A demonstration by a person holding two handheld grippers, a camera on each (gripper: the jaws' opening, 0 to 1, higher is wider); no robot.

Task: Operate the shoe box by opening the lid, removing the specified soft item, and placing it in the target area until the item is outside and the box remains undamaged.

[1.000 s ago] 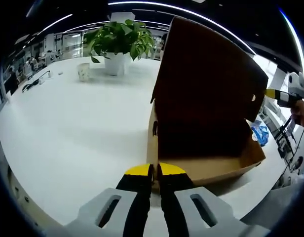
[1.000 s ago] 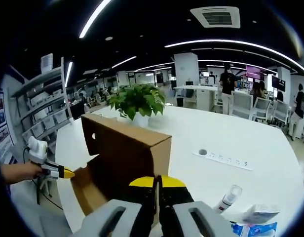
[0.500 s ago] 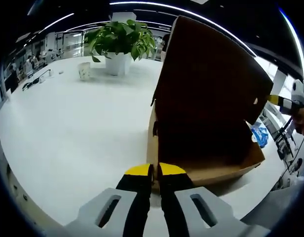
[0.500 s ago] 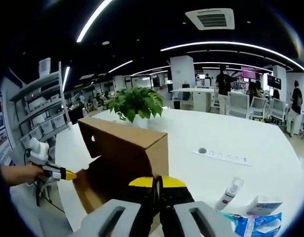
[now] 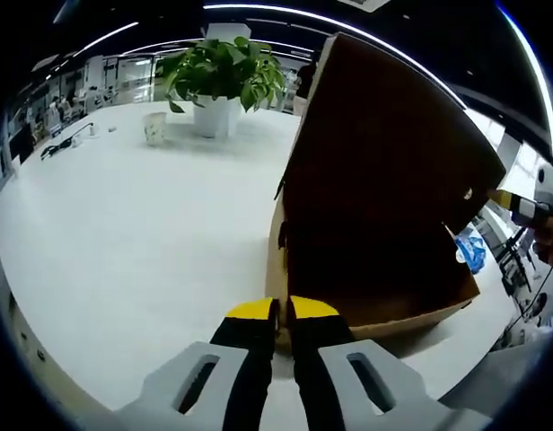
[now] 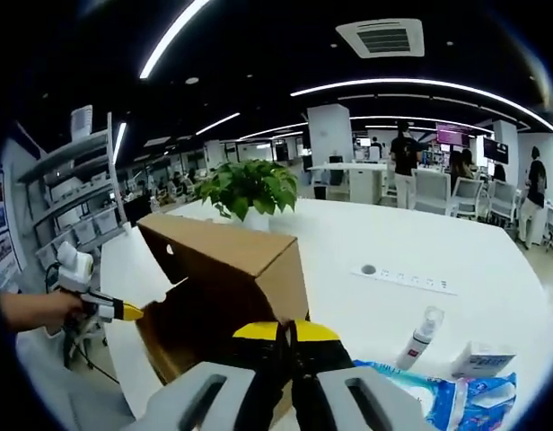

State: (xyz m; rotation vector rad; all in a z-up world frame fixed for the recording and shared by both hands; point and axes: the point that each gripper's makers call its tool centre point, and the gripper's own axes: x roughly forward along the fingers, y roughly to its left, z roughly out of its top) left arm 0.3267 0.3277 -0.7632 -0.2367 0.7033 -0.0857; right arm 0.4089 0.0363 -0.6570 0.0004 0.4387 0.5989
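Your left gripper (image 5: 279,314) has its yellow-tipped jaws pressed together at the near rim of the box (image 5: 366,310); they look clenched on that edge, though the exact contact is hard to make out. Your right gripper (image 6: 288,334) also has its jaws closed tight, at the lid (image 6: 224,249), which it seems to be pinching at its near edge. The lid stands swung well up from the box, its dark inner face turned toward your left gripper view, so the opening step looks largely done. Inside the box you see only shadow and bare cardboard; the soft item can't be told from here, and it is not yet outside. What is left, then: find the item, lift it out, and set it on the table (image 5: 124,215) beside the box. Beyond the box stands a plant (image 5: 223,70); to its right lie a bottle (image 6: 418,338) and blue packets (image 6: 456,395). The cardboard looks undamaged.
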